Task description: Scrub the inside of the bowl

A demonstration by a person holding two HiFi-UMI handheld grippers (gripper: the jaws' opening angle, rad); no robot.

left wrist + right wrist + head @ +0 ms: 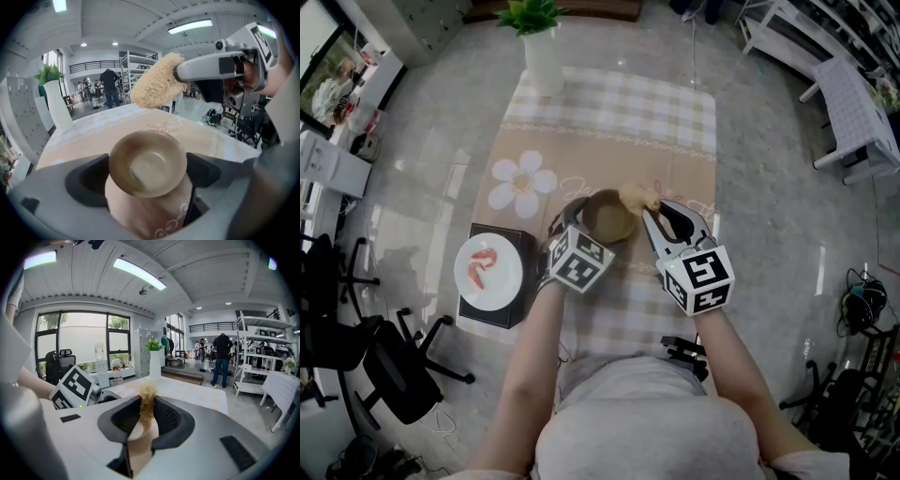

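The brown bowl (147, 163) sits between the two jaws of the left gripper (581, 223), and the jaws press on its rim from both sides. The bowl is tipped, so its inside faces back at that gripper. Nothing is inside the bowl. Just above the bowl and a bit to its right, the right gripper (147, 404) pinches a yellow loofah scrubber (157, 86) tight between its jaws. The scrubber hangs near the bowl's rim but does not touch it, and nothing stands between the two. Under the bowl is the tabletop (609, 103), with a checked cloth that has a white flower (521, 184) printed on it, to the left of the bowl. Far past the bowl, at the end of the cloth, stands a tall white vase (544, 61) with a green plant in it. To the left of the bowl, off the cloth, a white plate (487, 270) with something red on it rests on a black box (517, 309). Well past the bowl to the right is a white bench (855, 117). Far behind the bowl, people stand in the room.
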